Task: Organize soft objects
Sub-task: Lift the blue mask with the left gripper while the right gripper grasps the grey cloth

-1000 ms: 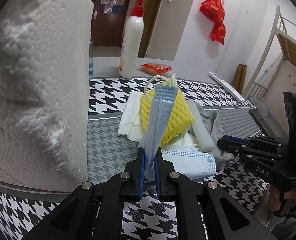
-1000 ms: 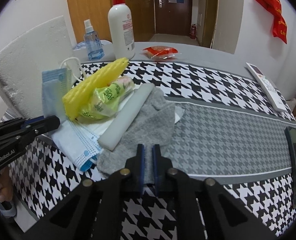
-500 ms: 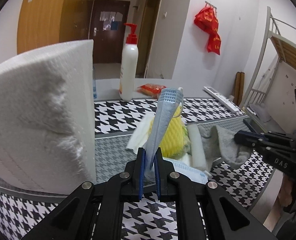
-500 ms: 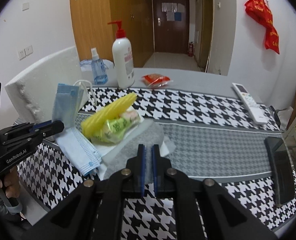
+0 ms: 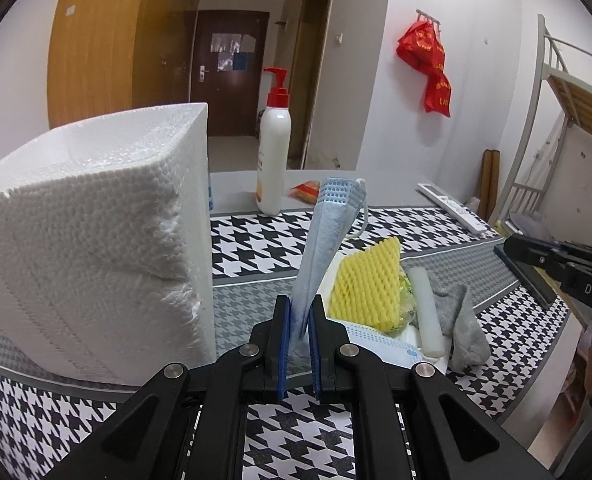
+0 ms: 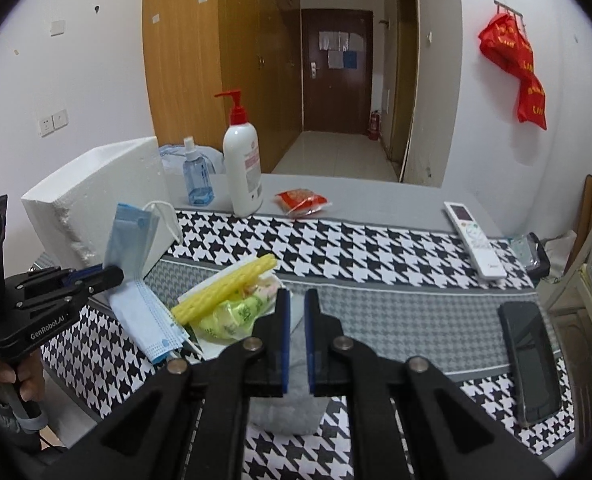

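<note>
My left gripper [image 5: 299, 300] is shut on a folded blue face mask [image 5: 328, 232], which stands up from its jaws. Seen from the right wrist, the left gripper [image 6: 111, 276] holds the mask [image 6: 129, 236] above the table's left side. A second mask [image 6: 147, 320] lies flat by a yellow foam net [image 5: 368, 284] and a green bag [image 6: 235, 314]. My right gripper [image 6: 294, 298] is shut on a grey cloth [image 6: 287, 414] that hangs under its jaws. From the left wrist, the grey cloth [image 5: 466, 324] shows beside a white foam stick [image 5: 426, 312], below the right gripper [image 5: 504, 246].
A big white styrofoam block [image 5: 95, 240] stands close on the left. At the back are a pump bottle [image 6: 241, 168], a spray bottle [image 6: 195, 176] and a red packet [image 6: 302, 200]. A remote [image 6: 474, 240] and a phone [image 6: 530, 356] lie on the right.
Both grippers have risen and drawn back from the pile. The blue mask went up with the left one. The grey cloth came up off the table in the right one.
</note>
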{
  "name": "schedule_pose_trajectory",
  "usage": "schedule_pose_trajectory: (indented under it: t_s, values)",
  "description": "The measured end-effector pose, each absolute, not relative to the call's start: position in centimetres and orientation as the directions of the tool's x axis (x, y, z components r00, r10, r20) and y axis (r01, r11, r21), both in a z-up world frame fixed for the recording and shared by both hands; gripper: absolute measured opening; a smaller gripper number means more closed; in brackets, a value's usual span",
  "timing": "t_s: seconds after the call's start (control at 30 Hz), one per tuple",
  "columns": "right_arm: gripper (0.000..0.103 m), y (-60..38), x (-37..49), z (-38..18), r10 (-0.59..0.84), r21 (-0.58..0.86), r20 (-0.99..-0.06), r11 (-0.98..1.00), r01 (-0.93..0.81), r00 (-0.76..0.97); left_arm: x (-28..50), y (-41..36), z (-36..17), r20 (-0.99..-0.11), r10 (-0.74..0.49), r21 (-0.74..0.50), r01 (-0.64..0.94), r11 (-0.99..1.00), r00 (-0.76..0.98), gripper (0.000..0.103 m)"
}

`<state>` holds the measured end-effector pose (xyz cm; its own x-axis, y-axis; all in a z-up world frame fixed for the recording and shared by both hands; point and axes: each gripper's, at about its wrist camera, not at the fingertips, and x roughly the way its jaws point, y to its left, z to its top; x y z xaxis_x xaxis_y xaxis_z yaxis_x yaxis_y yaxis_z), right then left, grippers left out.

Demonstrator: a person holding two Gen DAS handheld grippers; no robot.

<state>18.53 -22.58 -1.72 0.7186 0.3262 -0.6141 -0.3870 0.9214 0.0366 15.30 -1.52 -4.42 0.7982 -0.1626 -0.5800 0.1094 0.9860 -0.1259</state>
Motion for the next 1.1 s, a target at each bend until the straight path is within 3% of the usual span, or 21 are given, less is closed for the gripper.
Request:
schedule_pose_trajectory:
  t_s: [0.07, 0.1, 0.13, 0.2, 0.53, 1.0, 1.1]
  values:
    - [0.010, -22.5, 18.5, -2.7, 0.316, 0.031, -0.639, 0.922, -0.387, 0.702, 15.2, -1.5, -4.3, -0.580, -0.160, -0.119, 0.112, 0.987, 0.799, 0.010]
    - [0.018, -22.5, 18.5, -3.2, 0.309, 0.031, -0.653, 0.923, -0.382, 0.692, 15.1, -1.5, -4.3, -0.579, -0.161, -0.117, 0.114, 0.987, 0.799, 0.010]
    - [0.034, -22.4, 18.6, -3.8, 0.301, 0.030, -0.666, 0.925, -0.379, 0.683, 15.0, -1.4, -4.3, -0.579, -0.163, -0.118, 0.116, 0.986, 0.799, 0.010]
    - [0.051, -22.5, 18.6, -4.6, 0.292, 0.028, -0.677, 0.928, -0.373, 0.675, 15.0, -1.5, -4.2, -0.579, -0.166, -0.118, 0.118, 0.986, 0.798, 0.010]
    - [0.053, -22.2, 19.5, -8.1, 0.272, 0.050, -0.745, 0.934, -0.355, 0.609, 14.3, -1.6, -4.0, -0.569, -0.176, -0.116, 0.134, 0.984, 0.803, 0.010]
    - [0.052, -22.3, 20.5, -10.1, 0.278, 0.079, -0.772, 0.934, -0.348, 0.572, 14.5, -1.7, -4.4, -0.584, -0.190, -0.122, 0.146, 0.982, 0.789, 0.010]
    - [0.039, -22.2, 20.5, -10.2, 0.260, 0.057, -0.774, 0.937, -0.345, 0.578, 14.7, -1.7, -4.5, -0.585, -0.190, -0.122, 0.147, 0.982, 0.789, 0.010]
